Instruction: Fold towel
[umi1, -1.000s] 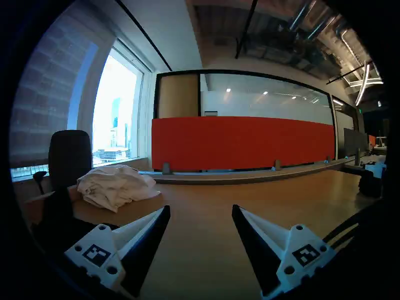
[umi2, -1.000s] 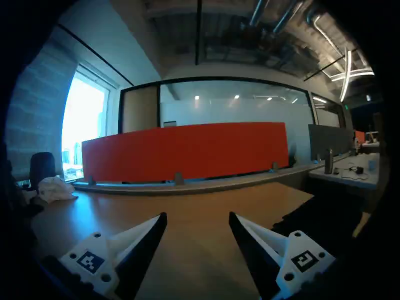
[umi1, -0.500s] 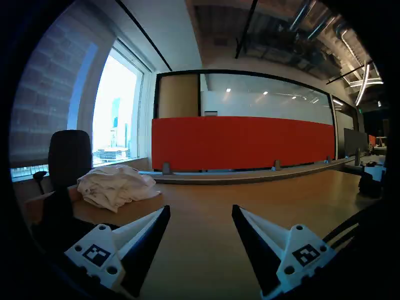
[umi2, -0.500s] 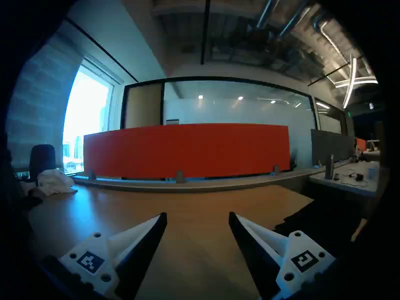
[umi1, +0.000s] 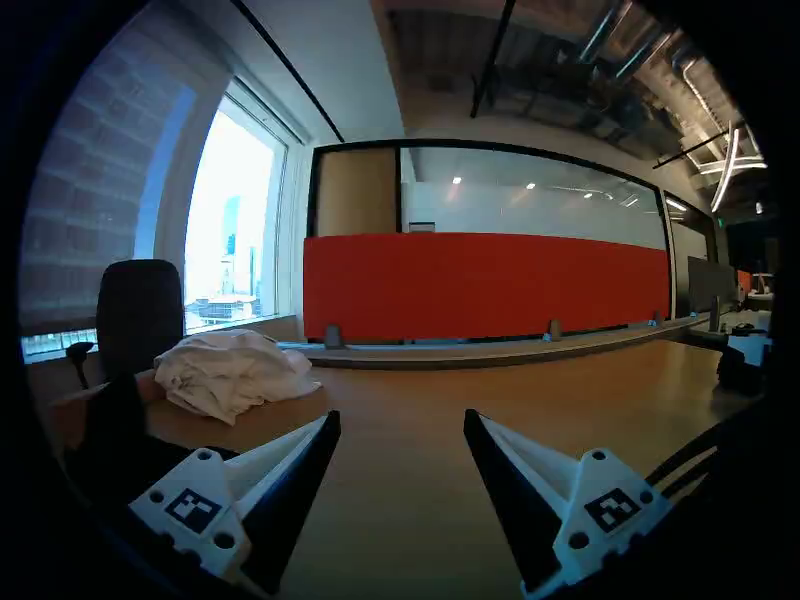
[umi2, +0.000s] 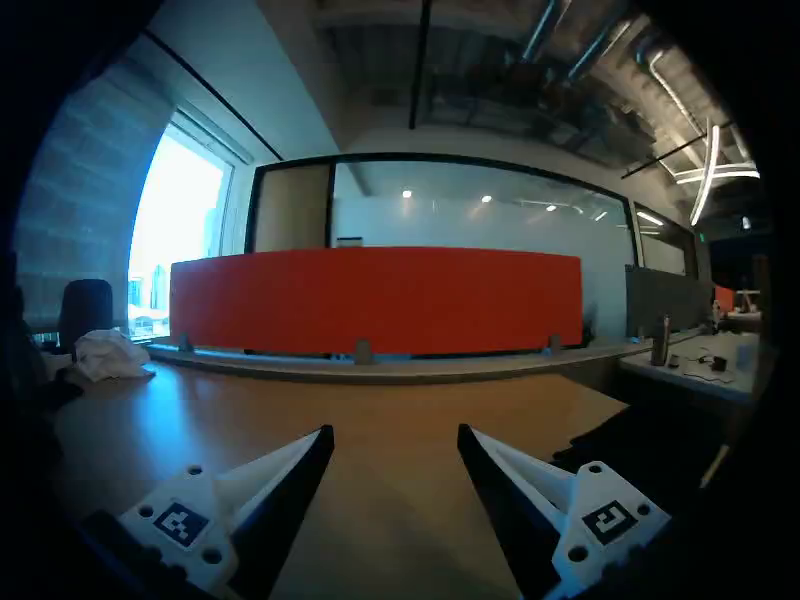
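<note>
A crumpled white towel (umi1: 232, 372) lies in a heap on the wooden desk (umi1: 420, 490), ahead and to the left of my left gripper (umi1: 402, 420). That gripper is open, low over the desk, with nothing between its fingers. In the right gripper view the same towel (umi2: 108, 356) is small and far off at the left edge. My right gripper (umi2: 395, 433) is open too, hovering above bare desk (umi2: 390, 490) well away from the towel.
A red divider panel (umi1: 485, 285) runs along the desk's far edge. A black office chair (umi1: 138, 315) stands behind the towel by the window (umi1: 232, 245). Dark objects sit at the desk's right end (umi1: 740, 370). Another desk with a monitor (umi2: 660, 295) lies to the right.
The left gripper has stayed put. The right gripper view has tilted and turned slightly, so the towel sits a little higher in it; both grippers remain open.
</note>
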